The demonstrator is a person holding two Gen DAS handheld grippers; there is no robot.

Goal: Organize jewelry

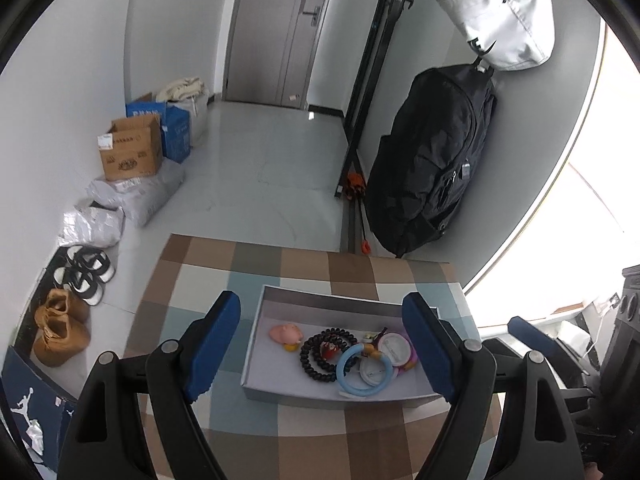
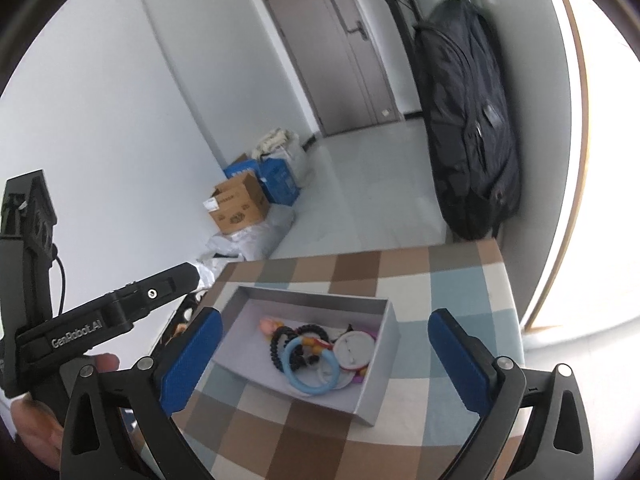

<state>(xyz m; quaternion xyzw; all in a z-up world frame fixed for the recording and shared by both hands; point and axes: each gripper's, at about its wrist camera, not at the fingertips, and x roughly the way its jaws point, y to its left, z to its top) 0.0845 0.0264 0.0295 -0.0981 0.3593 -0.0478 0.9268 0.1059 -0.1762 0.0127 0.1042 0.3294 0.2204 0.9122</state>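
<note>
A shallow grey box sits on the checked tablecloth and also shows in the right wrist view. Inside lie a black bead bracelet, a light blue ring, a white round piece and a pink charm. The blue ring and white piece show in the right view too. My left gripper is open and empty, held above the box. My right gripper is open and empty, above the box's near side.
The small table ends just beyond the box. A black backpack hangs on the right wall under a white bag. Cardboard boxes, parcels and shoes line the left wall. The left gripper's body appears at left in the right view.
</note>
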